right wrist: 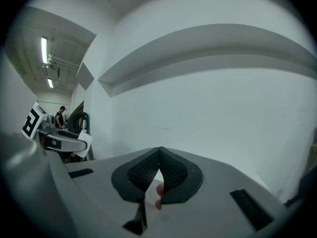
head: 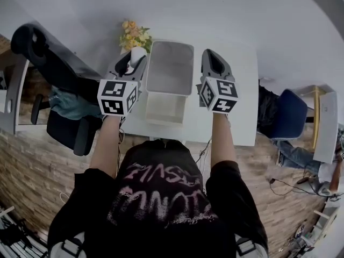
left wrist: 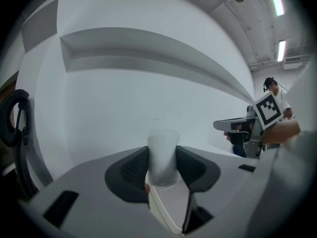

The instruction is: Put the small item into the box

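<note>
Small item (left wrist: 163, 152): frosted-white, cup-shaped, upright; clamped between L gripper (head: 133, 63) pads, jaws wide, beside open box (head: 166, 109) on table (head: 242, 90). R gripper (right wrist: 159, 152): 2 jaws together, empty.

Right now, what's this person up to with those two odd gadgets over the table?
A person holds a hand tool in each hand above a white table. The left claw grips a small white item, raised just left of the box, not yet inside it. The right claw is shut and empty, on the box's other side.
</note>
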